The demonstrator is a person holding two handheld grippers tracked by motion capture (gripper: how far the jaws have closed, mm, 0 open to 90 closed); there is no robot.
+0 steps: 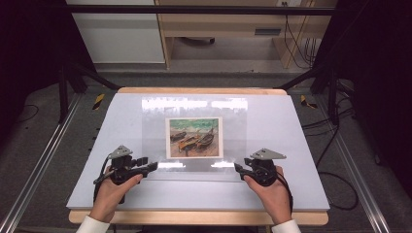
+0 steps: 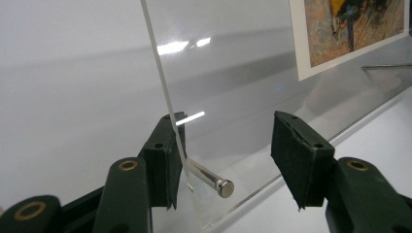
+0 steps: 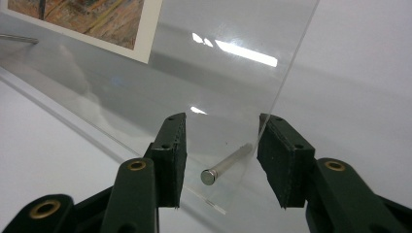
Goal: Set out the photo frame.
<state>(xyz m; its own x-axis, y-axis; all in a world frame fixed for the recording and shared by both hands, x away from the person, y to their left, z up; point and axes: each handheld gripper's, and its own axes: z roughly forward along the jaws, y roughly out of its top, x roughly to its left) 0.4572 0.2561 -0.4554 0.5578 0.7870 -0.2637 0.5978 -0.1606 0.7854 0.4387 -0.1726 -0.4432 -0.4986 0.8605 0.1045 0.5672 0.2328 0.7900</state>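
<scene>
No legible text anywhere (print [image 1: 194, 137] wordless)

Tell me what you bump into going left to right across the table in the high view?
left gripper → painting inside the clear acrylic frame → right gripper

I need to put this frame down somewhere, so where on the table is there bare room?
The table is bare right of the clear acrylic frame, left of it, and along the near edge behind both grippers. It is crowded at the frame's near corners, where the left gripper and right gripper straddle its metal pegs.
</scene>
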